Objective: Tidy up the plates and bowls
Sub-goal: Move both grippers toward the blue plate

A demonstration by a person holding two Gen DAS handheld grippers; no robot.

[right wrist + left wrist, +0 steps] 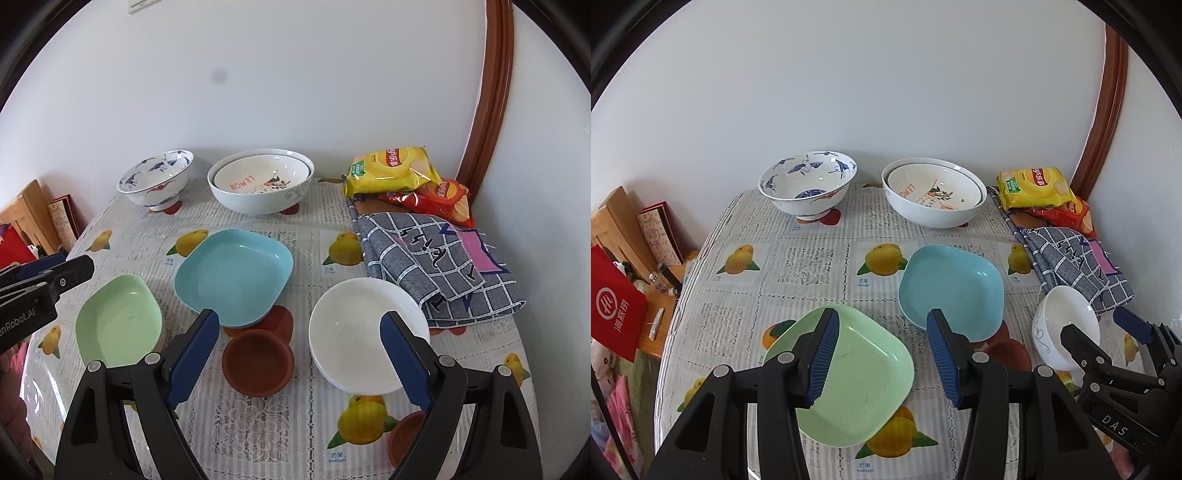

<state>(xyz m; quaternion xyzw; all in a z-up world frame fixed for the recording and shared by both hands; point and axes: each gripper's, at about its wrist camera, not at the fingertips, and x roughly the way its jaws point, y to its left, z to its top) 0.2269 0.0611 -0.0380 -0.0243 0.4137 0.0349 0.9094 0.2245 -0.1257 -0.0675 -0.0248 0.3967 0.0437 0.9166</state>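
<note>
A green square plate (857, 376) (118, 321) lies at the front left of the table. A blue square plate (951, 286) (234, 271) lies beside it, resting partly on a brown dish. A small brown bowl (258, 363) and a plain white bowl (1067, 325) (365, 332) sit at the front. A blue-and-white crane bowl (809, 184) (157, 177) and a white bowl (932, 210) (258, 201) with a "LEMON" bowl (262, 175) nested inside stand at the back. My left gripper (882, 358) is open over the green plate. My right gripper (295, 362) is open above the brown bowl and white bowl.
Two chip bags (391, 170) and a checked cloth (436, 258) lie at the right by the wall. Another brown dish (406, 439) sits at the front edge. A wooden shelf with books and a red bag (617, 306) stands left of the table.
</note>
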